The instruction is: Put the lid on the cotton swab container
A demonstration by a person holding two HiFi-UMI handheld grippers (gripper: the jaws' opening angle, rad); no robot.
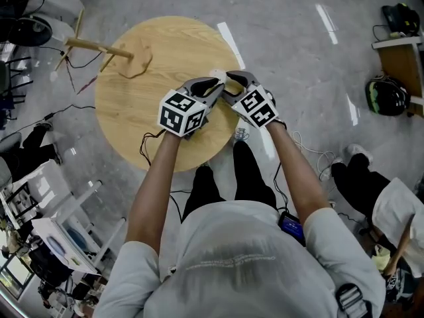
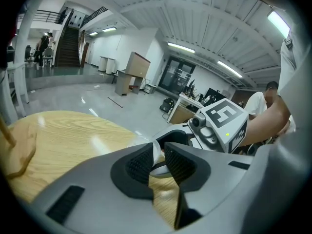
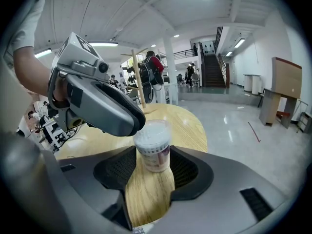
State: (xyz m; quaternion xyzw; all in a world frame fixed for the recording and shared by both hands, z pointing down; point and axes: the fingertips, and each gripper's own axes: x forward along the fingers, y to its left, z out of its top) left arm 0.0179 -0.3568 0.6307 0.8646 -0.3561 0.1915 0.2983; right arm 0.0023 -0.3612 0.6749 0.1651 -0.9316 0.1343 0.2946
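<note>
Cotton swab container [image 3: 152,152] at the round counter's [image 1: 132,111] right edge, your left tool [image 1: 213,85] and right tool [image 1: 233,78] meeting there, wooden stand [image 1: 99,47] well apart, left gripper view, narrow jaws pinching the translucent lid [image 2: 157,153], right gripper view, wide jaws clasping the upright container, left tool crowding its top.

1. The left forearm [image 1: 154,191] and the right forearm [image 1: 299,174] are bare, reach forward and lean toward each other, so the two grippers meet tip to tip.
2. The left gripper [image 1: 216,83] points forward and somewhat down. Its jaws stand narrow, and the pads pinch the edge of the lid [image 2: 160,168].
3. The right gripper [image 1: 233,78] also tilts down. Its jaws stand wide, with one pad pressed on each side of the container [image 3: 153,152].
4. In the right gripper view, the tip of the left gripper sits just at the top of that container.
</note>
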